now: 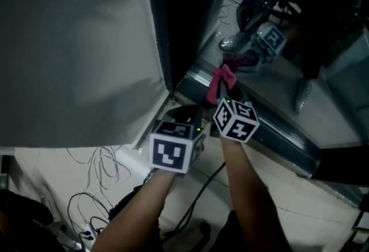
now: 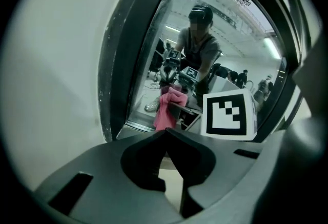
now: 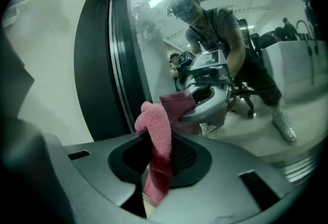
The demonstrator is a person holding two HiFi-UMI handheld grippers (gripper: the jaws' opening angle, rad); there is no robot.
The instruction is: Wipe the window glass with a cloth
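The right gripper (image 3: 160,152) has its fingers clamped on the pink cloth (image 3: 155,130), which is held low against the window glass (image 3: 241,28), near the dark frame (image 3: 97,64). The left gripper (image 2: 165,135) is just beside it, with its fingers together and nothing between them.

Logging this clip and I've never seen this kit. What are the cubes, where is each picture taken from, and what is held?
No robot here: a person holds a two-jaw gripper in each hand, and the patterned cubes are part of them. The head view looks down from the person's head; each gripper view rides on one gripper, looking along its jaws. The right gripper has its jaws closed on a pink cloth, held close to the window glass; the figure there is the person's reflection. The left gripper has jaws together, holding nothing. Loose cables lie on the tiled floor below.
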